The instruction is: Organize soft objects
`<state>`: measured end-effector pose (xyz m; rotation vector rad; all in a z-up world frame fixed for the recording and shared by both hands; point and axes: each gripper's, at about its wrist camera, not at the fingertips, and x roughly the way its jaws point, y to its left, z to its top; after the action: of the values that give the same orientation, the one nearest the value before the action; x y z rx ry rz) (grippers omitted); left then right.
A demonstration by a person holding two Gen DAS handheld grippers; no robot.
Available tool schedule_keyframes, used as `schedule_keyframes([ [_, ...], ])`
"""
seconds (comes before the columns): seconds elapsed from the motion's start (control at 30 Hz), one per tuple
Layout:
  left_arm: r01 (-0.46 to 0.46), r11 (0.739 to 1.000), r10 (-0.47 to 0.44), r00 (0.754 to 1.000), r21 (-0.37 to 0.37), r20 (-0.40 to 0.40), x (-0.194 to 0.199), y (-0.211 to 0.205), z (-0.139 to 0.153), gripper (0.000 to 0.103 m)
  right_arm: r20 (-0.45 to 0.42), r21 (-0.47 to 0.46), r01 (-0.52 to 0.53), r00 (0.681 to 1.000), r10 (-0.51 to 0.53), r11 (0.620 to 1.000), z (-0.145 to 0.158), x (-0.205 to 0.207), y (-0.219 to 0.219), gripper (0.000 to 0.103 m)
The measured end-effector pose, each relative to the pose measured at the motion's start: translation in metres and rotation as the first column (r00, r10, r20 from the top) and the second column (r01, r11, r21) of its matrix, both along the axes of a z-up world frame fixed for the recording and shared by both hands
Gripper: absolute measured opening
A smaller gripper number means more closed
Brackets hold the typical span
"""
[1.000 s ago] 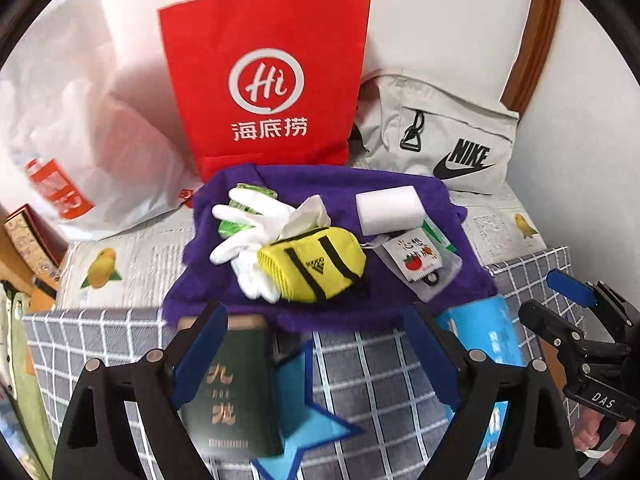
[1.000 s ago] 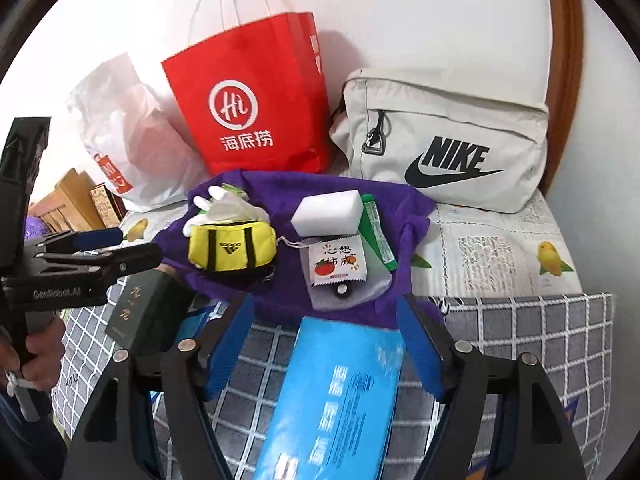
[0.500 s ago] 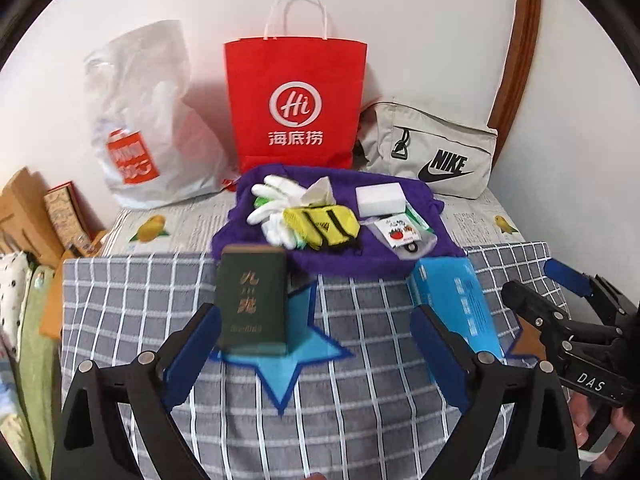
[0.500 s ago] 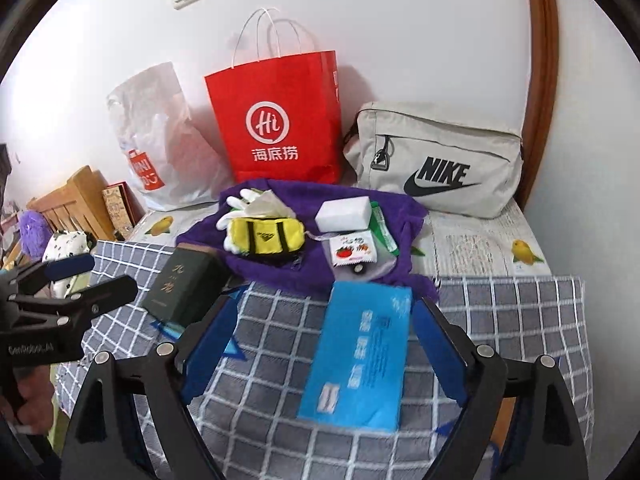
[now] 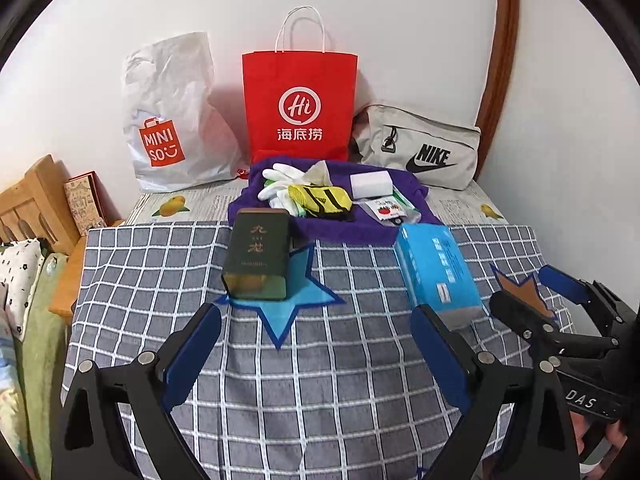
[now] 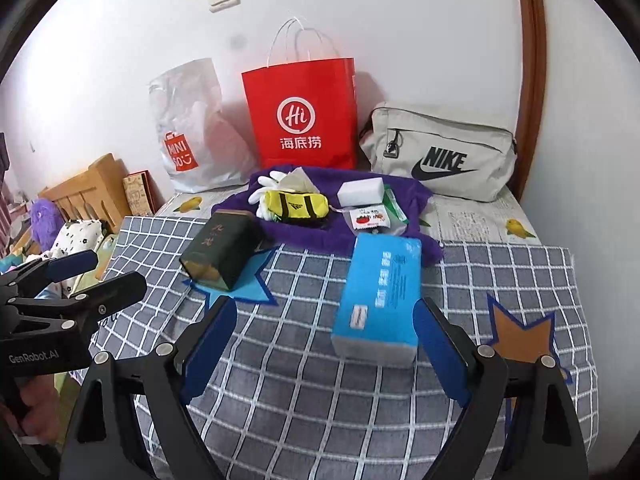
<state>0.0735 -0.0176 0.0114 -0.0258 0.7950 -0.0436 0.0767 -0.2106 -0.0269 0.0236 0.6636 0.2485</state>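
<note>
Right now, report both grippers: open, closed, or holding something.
Left gripper: open, holding nothing, fingers apart above the checked cloth.
Right gripper: open, holding nothing; the blue tissue pack lies just ahead, untouched.

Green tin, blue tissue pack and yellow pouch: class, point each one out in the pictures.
green tin (image 5: 258,254): left wrist view, on its lettered top face.
blue tissue pack (image 6: 382,280): right wrist view, on its printed top face.
yellow pouch (image 6: 294,204): right wrist view, on its striped side.
</note>
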Motion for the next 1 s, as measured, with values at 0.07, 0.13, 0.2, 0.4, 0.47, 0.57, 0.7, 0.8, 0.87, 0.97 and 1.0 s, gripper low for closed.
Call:
schedule_keyframes([
  [0.07, -0.002, 1.0, 0.002, 1.0, 0.003, 0.003, -0.007, -0.001, -0.001, 0.096, 0.005, -0.003, 0.004, 1.0, -0.004, 1.0, -0.001, -0.01, -0.004, 0.089],
  [0.13, -0.007, 1.0, 0.007, 1.0, 0.006, 0.009, -0.014, -0.002, -0.001, 0.096, 0.013, -0.001, 0.011, 1.0, -0.011, 1.0, -0.001, -0.018, -0.007, 0.089],
  [0.2, -0.014, 1.0, 0.013, 1.0, 0.011, 0.018, -0.02, -0.003, -0.001, 0.096, 0.015, 0.006, 0.015, 1.0, -0.015, 1.0, -0.002, -0.025, -0.011, 0.089],
  [0.4, -0.028, 0.999, 0.027, 0.999, 0.027, 0.037, -0.032, -0.006, -0.001, 0.096, 0.017, 0.01, 0.011, 1.0, -0.011, 1.0, -0.006, -0.036, -0.018, 0.089],
  [0.47, -0.026, 0.999, 0.024, 0.999, 0.032, 0.043, -0.036, -0.008, 0.0, 0.096, 0.017, 0.012, 0.008, 1.0, -0.008, 1.0, -0.007, -0.038, -0.02, 0.089],
  [0.57, -0.017, 0.999, 0.015, 0.998, 0.038, 0.053, -0.041, -0.011, 0.002, 0.096, 0.021, 0.01, 0.007, 1.0, -0.007, 1.0, -0.007, -0.042, -0.021, 0.089],
  [0.7, 0.002, 0.999, -0.004, 0.998, 0.044, 0.057, -0.045, -0.019, 0.004, 0.096, 0.032, 0.011, 0.008, 0.999, -0.008, 1.0, -0.005, -0.049, -0.022, 0.089],
  [0.8, 0.01, 0.999, -0.012, 0.998, 0.048, 0.057, -0.047, -0.022, 0.004, 0.096, 0.036, 0.009, 0.012, 0.999, -0.012, 1.0, -0.004, -0.052, -0.023, 0.09],
  [0.87, 0.011, 0.999, -0.013, 0.998, 0.052, 0.056, -0.048, -0.023, 0.004, 0.096, 0.036, 0.013, 0.014, 0.999, -0.015, 1.0, -0.003, -0.053, -0.025, 0.09],
  [0.97, 0.008, 0.999, -0.011, 0.998, 0.052, 0.056, -0.048, -0.023, 0.004, 0.096, 0.035, 0.013, 0.017, 0.999, -0.017, 1.0, -0.004, -0.054, -0.027, 0.09],
  [1.0, 0.006, 0.999, -0.009, 0.998, 0.052, 0.056, -0.049, -0.023, 0.004, 0.096, 0.037, 0.013, 0.018, 0.999, -0.019, 1.0, -0.004, -0.055, -0.027, 0.09],
])
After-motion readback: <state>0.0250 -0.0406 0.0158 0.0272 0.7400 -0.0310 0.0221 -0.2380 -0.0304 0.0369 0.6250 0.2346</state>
